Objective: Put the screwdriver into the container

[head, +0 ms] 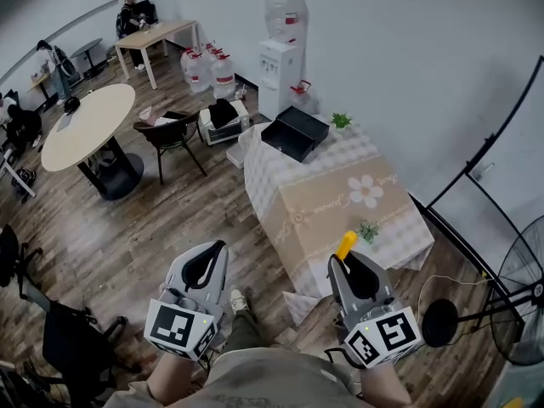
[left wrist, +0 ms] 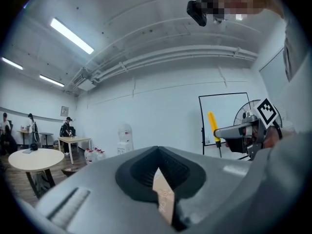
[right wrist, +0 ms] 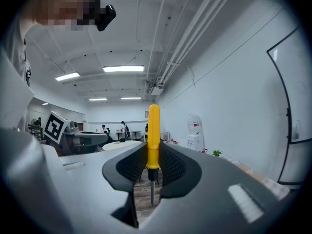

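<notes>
Your right gripper [head: 348, 260] is clamped on the screwdriver [head: 346, 244]. In the right gripper view the yellow handle [right wrist: 153, 130] stands upright past the jaw tips, with the metal shaft between the jaws. Your left gripper [head: 220, 248] has its jaws together with nothing in them. It's held level with the right one, over the wood floor. The black container [head: 295, 133] sits at the far end of the counter [head: 327, 206], well apart from the screwdriver.

Table [head: 323, 198] with black container [head: 294, 133], two small plants [head: 341, 120]
</notes>
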{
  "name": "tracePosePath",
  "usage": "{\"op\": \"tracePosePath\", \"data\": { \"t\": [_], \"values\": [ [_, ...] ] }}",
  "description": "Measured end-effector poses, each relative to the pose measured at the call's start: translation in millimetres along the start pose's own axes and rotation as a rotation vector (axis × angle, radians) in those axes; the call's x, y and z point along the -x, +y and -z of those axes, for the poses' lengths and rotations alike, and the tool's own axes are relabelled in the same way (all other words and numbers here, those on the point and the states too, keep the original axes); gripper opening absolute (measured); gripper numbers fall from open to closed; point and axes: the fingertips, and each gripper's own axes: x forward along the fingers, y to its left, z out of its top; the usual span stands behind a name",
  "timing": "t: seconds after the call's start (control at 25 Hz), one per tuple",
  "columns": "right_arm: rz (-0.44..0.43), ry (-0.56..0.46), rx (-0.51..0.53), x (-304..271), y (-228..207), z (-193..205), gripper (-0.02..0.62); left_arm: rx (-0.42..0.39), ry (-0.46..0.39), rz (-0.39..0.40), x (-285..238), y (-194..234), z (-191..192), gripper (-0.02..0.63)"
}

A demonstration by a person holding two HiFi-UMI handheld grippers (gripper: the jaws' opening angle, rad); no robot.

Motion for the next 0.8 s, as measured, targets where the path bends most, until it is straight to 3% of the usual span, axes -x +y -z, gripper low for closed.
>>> {"op": "tracePosePath", "data": {
  "t": [0.8],
  "values": [
    [0.121,0.123,-0.01,-246.4,-39.5,15.0,0.103,0.013,0.091,0.143,-165.0,200.0,27.9,0.0]
  ]
}}
